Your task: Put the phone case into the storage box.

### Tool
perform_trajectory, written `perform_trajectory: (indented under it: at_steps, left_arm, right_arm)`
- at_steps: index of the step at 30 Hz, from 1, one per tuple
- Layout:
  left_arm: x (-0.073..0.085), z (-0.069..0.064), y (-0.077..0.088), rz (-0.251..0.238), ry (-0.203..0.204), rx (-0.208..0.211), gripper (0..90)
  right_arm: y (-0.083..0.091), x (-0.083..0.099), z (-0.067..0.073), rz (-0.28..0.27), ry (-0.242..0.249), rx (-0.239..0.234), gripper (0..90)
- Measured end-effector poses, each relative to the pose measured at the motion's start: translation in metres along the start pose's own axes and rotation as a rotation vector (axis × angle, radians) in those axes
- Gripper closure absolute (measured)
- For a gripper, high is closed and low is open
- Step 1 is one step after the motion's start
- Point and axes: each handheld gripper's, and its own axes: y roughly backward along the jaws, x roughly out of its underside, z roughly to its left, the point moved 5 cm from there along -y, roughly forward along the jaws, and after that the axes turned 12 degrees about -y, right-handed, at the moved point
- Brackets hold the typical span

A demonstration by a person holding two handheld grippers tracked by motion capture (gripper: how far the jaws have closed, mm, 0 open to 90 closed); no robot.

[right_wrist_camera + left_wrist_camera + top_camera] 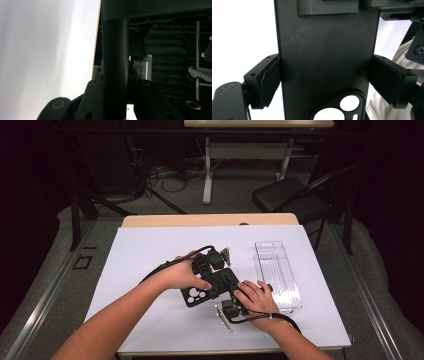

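Note:
A black phone case (199, 295) with round camera cut-outs is held just above the white sheet (145, 255), between my two grippers. My left gripper (215, 276) reaches in from the far side. In the left gripper view its pads (270, 80) press on both long sides of the case (324, 50), so the left gripper (324, 81) is shut across the case's width. My right gripper (231, 296) comes in from the near right. In the right gripper view the right gripper (116, 100) is shut on the case's thin edge (116, 50), which rises between its fingers (95, 100).
A clear plastic box (277, 272) lies on the sheet just right of my right hand. Behind the wooden table edge (210, 220) stand a black folding chair (290, 195), a second desk's legs and floor cables. A black stand leg rises at the left.

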Motion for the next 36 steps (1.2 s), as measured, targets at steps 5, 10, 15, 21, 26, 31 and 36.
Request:
perform_trajectory:
  at_steps: [5,10,15,21,26,31,36]
  left_arm:
    - [-0.0001,0.0005,0.0005,-0.005,0.007,0.008,14.0]
    - [0.0005,0.0009,0.0006,-0.004,0.008,0.014,13.9]
    - [0.0004,0.0009,0.0008,-0.011,0.022,0.019,13.9]
    - [0.0008,0.0015,0.0006,-0.014,0.022,0.019,13.8]
    - [0.002,0.0025,0.0004,-0.003,0.02,0.022,13.8]
    - [0.0018,0.0022,0.001,-0.012,0.021,0.023,13.7]
    - [0.0013,0.0015,0.0019,-0.021,0.027,0.02,13.5]
  right_arm:
    - [-0.0007,0.0007,0.0005,-0.009,-0.015,0.023,85.0]
    - [-0.0007,0.0012,0.0018,-0.021,-0.026,0.043,86.2]
    - [-0.001,0.0018,0.0015,-0.02,-0.029,0.061,86.8]
    - [-0.0017,0.0018,0.0023,-0.025,-0.015,0.073,87.1]
    - [-0.003,0.001,0.0044,-0.031,-0.031,0.082,87.3]
    - [-0.0026,0.0012,0.0039,-0.029,-0.033,0.089,87.4]
    - [-0.002,0.0017,0.0028,-0.029,-0.035,0.086,87.6]
